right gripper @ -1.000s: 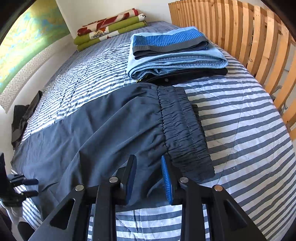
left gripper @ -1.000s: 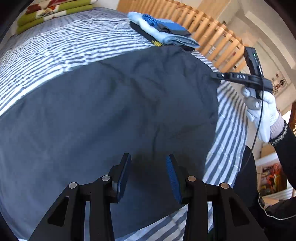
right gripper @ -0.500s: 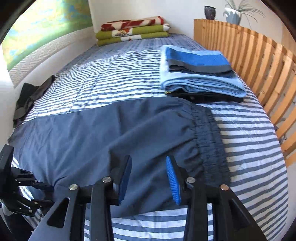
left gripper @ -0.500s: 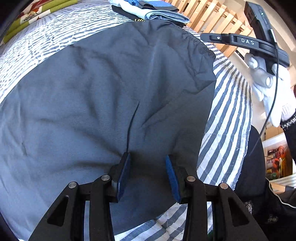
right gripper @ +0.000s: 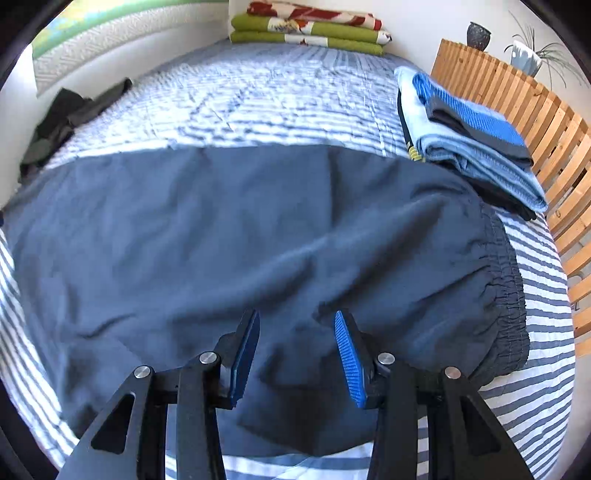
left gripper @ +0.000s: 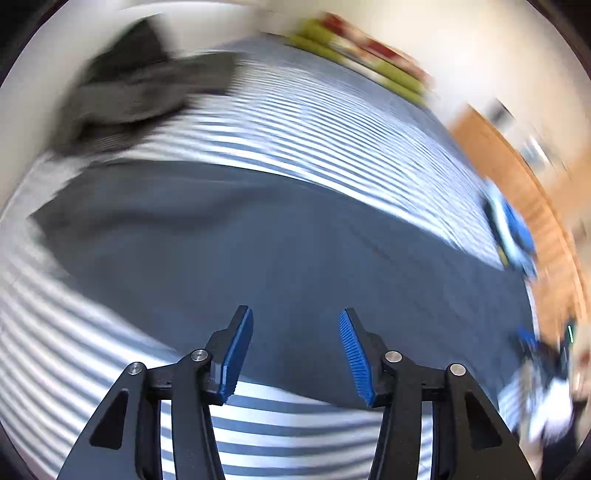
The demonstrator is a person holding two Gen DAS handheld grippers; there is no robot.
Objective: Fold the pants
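Note:
Dark navy pants [right gripper: 280,236] lie flat across the striped bed, legs stacked and running left, the elastic waistband [right gripper: 511,280] at the right. My right gripper [right gripper: 297,349] hovers open just above the seat area near the front edge, nothing between its blue pads. The left wrist view is heavily motion-blurred; the same pants [left gripper: 258,236] stretch across it. My left gripper [left gripper: 295,350] is open over the near edge of the pant leg, holding nothing.
A folded stack of blue clothes [right gripper: 469,136] sits at the right by the wooden slatted bed frame [right gripper: 546,122]. Green and red folded blankets [right gripper: 306,26] lie at the head of the bed. A dark garment [right gripper: 62,118] is bunched at the left wall.
The left gripper has swung fast to the left, toward the leg end of the pants, blurring its view. The right gripper has moved left along the pants, away from the waistband. Both stay open.

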